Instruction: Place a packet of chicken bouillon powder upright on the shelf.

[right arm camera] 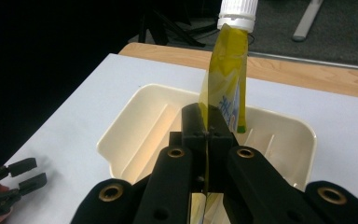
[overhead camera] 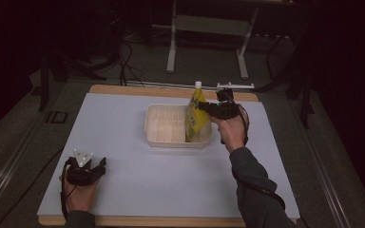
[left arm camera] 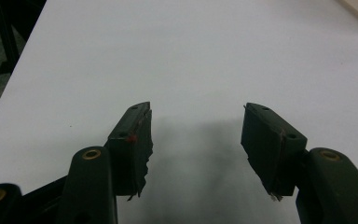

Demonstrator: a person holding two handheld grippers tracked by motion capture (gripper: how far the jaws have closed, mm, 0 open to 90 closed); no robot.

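High view: the right gripper (overhead camera: 208, 107) stood at about 1 o'clock from the desk's centre, over the right end of a cream tray (overhead camera: 158, 138), with its jaws pressed together on a yellow pouch (overhead camera: 195, 116). The pouch hung upright, its white cap (overhead camera: 198, 84) at 12 o'clock and its lower end down inside the tray, against the right-hand wall. The tray sat on a white sheet (overhead camera: 123, 180) that covered most of the wooden desk (overhead camera: 123, 89), whose bare edge showed along the far side. The left gripper (overhead camera: 100, 167) rested low on the sheet at about 8 o'clock, well apart from the tray. Right gripper view: the jaws met on the flat edge of the pouch (right arm camera: 223, 88) at mid-height, the cap (right arm camera: 236, 14) at 12 o'clock above them; the ribbed floor of the tray (right arm camera: 135, 116) lay beneath and beyond, and the left gripper (right arm camera: 30, 175) appeared at 8 o'clock on the sheet. Left gripper view: the left gripper (left arm camera: 196, 135) had its jaws spread wide, with nothing between them but bare sheet (left arm camera: 191, 56) and their own shadow.
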